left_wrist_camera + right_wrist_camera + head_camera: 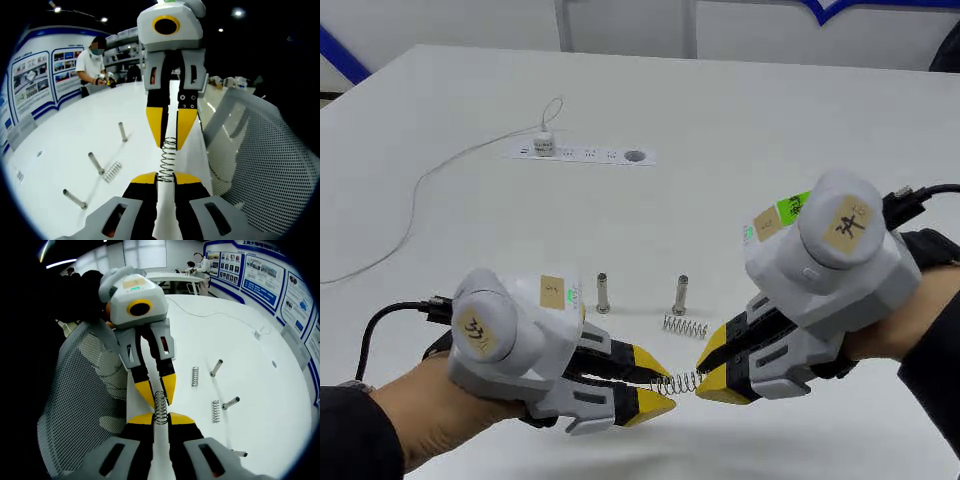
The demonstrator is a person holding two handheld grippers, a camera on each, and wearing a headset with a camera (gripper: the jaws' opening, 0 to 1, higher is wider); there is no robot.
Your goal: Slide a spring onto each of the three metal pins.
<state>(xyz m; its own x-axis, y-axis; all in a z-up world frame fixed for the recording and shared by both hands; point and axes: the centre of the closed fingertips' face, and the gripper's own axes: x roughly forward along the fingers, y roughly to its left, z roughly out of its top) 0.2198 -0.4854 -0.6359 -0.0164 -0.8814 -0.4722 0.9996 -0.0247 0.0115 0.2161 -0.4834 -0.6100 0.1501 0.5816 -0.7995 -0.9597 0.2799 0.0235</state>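
A small steel spring (682,381) hangs level just above the table's near edge, stretched between my two grippers. My left gripper (658,388) is shut on its left end and my right gripper (712,372) is shut on its right end. The left gripper view shows the spring (167,160) running from my own yellow tips up to the right gripper's tips. Two metal pins (603,293) (680,295) stand upright beyond the grippers, and a loose spring (685,326) lies by the right one. Three bare pins (216,368) (230,402) (239,453) and two loose springs (195,376) (215,411) lie in the right gripper view.
A white power strip (580,153) with a plug and a thin cable (420,190) sits at the far side of the white table (800,120). A grey mesh chair (260,150) stands at the table's near edge. A person (92,60) stands at a far bench.
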